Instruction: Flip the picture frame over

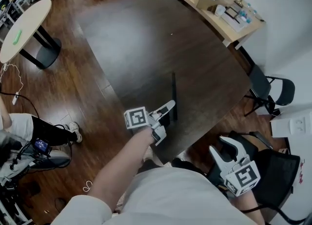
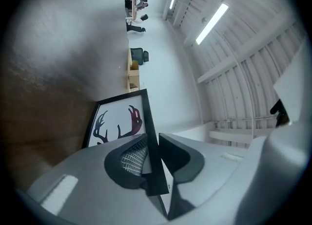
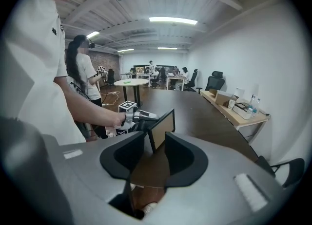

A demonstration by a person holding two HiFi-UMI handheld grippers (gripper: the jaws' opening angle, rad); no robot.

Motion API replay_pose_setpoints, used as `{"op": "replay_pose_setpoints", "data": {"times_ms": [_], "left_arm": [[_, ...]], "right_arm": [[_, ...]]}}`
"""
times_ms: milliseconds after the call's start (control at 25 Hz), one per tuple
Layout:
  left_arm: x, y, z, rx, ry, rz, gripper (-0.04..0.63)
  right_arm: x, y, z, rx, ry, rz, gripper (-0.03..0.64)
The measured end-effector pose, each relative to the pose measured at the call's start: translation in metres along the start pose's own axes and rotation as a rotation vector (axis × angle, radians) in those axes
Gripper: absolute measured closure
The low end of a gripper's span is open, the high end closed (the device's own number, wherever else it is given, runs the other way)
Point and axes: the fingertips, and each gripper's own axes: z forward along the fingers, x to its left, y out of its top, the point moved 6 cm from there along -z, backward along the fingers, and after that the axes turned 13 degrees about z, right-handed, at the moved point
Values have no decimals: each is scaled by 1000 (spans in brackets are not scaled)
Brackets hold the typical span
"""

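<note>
The picture frame stands on its edge on the dark table, near the front edge, and looks like a thin black line in the head view. My left gripper is shut on its near end. In the left gripper view the frame shows a black border and an antler print, and its edge is clamped between the jaws of the left gripper. The right gripper view shows the frame's brown back and the left gripper holding it. My right gripper hangs open off the table's front right corner, its jaws holding nothing.
A light wooden desk with boxes and bottles stands at the back right. A round table is at the left, and a black chair at the right. A seated person's legs are at the lower left. Other people stand far off.
</note>
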Motion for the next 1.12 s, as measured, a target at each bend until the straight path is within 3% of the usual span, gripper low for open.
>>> {"op": "replay_pose_setpoints", "data": {"times_ms": [160, 560, 720, 920, 1120], "left_arm": [[4, 10, -12, 42, -57, -18, 514], [32, 30, -36, 134, -52, 20, 518], [47, 37, -43, 212, 3, 143, 517], [59, 42, -46, 279, 107, 198, 517], [70, 39, -48, 400, 230, 249, 514]], "right_arm": [[9, 1, 4, 10, -16, 14, 480], [24, 2, 19, 49, -29, 39, 480], [26, 1, 23, 57, -34, 51, 480], [26, 3, 26, 62, -40, 63, 480], [31, -2, 29, 68, -38, 84, 480]]}}
